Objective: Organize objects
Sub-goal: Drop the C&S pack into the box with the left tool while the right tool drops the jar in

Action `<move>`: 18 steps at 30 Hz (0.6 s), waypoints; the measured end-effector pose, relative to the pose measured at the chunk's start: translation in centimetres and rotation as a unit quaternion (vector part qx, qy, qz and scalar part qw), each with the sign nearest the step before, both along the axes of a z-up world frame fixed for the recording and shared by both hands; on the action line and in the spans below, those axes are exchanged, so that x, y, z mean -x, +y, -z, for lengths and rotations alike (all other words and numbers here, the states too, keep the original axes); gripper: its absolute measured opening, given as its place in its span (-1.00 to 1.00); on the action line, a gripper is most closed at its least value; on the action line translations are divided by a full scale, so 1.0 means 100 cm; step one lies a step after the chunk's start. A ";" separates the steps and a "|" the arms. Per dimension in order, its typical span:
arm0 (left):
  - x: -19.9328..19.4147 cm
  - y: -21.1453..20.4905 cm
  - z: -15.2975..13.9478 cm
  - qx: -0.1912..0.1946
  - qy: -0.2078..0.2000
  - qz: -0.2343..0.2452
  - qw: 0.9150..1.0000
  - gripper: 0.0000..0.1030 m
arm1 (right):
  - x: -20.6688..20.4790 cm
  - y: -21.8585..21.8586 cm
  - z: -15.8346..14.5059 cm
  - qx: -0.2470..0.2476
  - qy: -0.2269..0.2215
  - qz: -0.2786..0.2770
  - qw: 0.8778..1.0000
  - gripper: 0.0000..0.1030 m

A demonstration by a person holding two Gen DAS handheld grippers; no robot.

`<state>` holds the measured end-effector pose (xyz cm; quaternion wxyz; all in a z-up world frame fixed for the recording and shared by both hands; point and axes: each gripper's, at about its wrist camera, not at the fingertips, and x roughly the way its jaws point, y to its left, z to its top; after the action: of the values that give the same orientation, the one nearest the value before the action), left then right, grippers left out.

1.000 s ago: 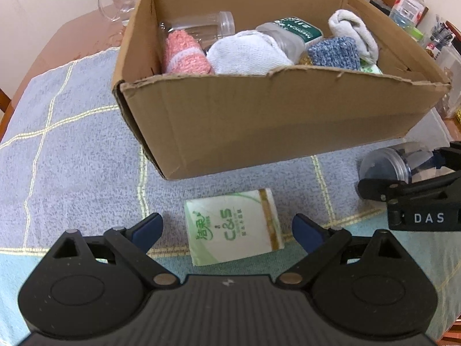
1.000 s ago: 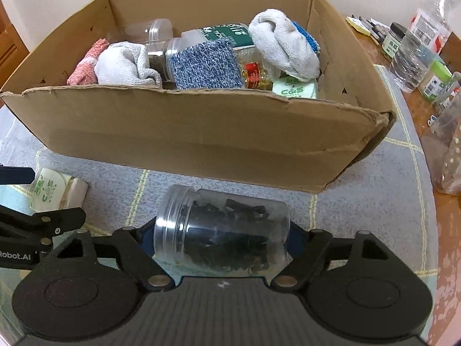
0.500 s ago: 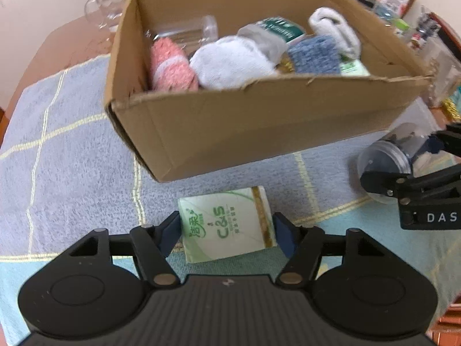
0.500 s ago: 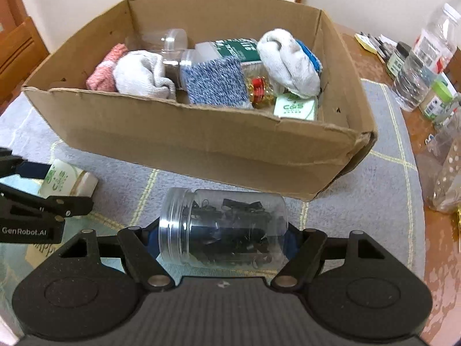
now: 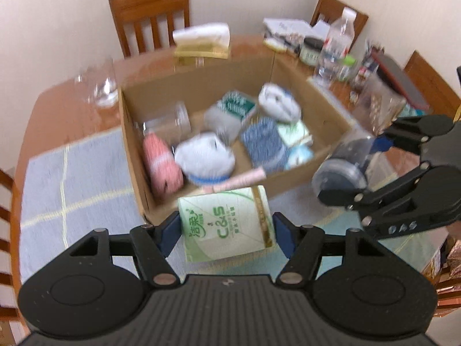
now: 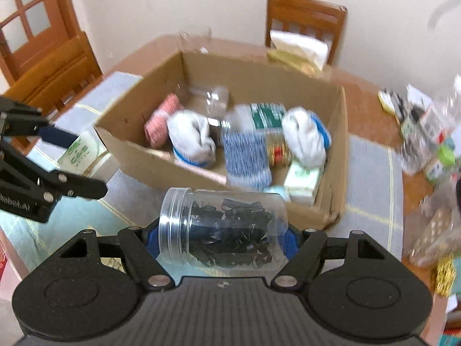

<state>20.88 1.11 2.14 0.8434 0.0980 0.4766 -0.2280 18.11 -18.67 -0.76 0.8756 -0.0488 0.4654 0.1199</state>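
Observation:
My left gripper [image 5: 226,230] is shut on a green-and-white tissue pack [image 5: 226,223], held in the air in front of the cardboard box [image 5: 138,173]. My right gripper [image 6: 222,236] is shut on a clear plastic jar [image 6: 224,227] of black clips, lying sideways between the blue pads, also lifted near the box's front wall [image 6: 161,173]. The left wrist view shows that jar [image 5: 345,167] at the right; the right wrist view shows the tissue pack [image 6: 82,151] at the left. Inside the box lie rolled socks, a blue knit cloth [image 6: 246,158], a pink cloth [image 5: 161,164], bottles and another tissue pack [image 6: 302,180].
A blue-grey checked cloth [image 5: 72,178] covers the wooden table [image 5: 57,109]. Glass cups [image 5: 98,83] stand behind the box at left. Bottles and jars [image 5: 334,52] crowd the table's right side. A tissue box [image 5: 201,43] sits behind the carton. Wooden chairs [image 5: 149,20] surround the table.
The left gripper closed on the tissue pack and lifted it off the cloth. The right gripper rose with the jar. Both views now look down into the box from higher up.

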 end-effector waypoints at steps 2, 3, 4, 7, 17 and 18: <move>-0.012 -0.002 -0.009 0.002 -0.009 -0.003 1.000 0.30 | -0.005 0.003 -0.009 0.005 -0.014 -0.007 1.000 0.55; -0.018 -0.003 -0.013 0.003 -0.014 -0.006 1.000 0.30 | -0.008 0.004 -0.014 0.005 -0.021 -0.009 1.000 0.55; -0.023 -0.002 -0.017 0.003 -0.018 -0.008 1.000 0.30 | -0.012 0.005 -0.018 0.004 -0.027 -0.011 1.000 0.55; -0.042 -0.003 -0.025 0.001 -0.030 -0.011 1.000 0.30 | -0.021 0.007 -0.025 0.009 -0.040 -0.018 0.999 0.55; -0.095 -0.012 -0.037 -0.010 -0.060 -0.019 0.998 0.30 | -0.060 0.022 -0.031 0.012 -0.058 -0.034 0.998 0.55; -0.101 -0.015 -0.037 -0.010 -0.062 -0.019 0.998 0.30 | -0.064 0.024 -0.031 0.012 -0.059 -0.034 0.998 0.56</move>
<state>30.94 -0.39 5.86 0.8744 0.1110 0.4276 -0.2005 24.51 -16.25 2.33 0.8961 -0.0820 0.4128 0.1410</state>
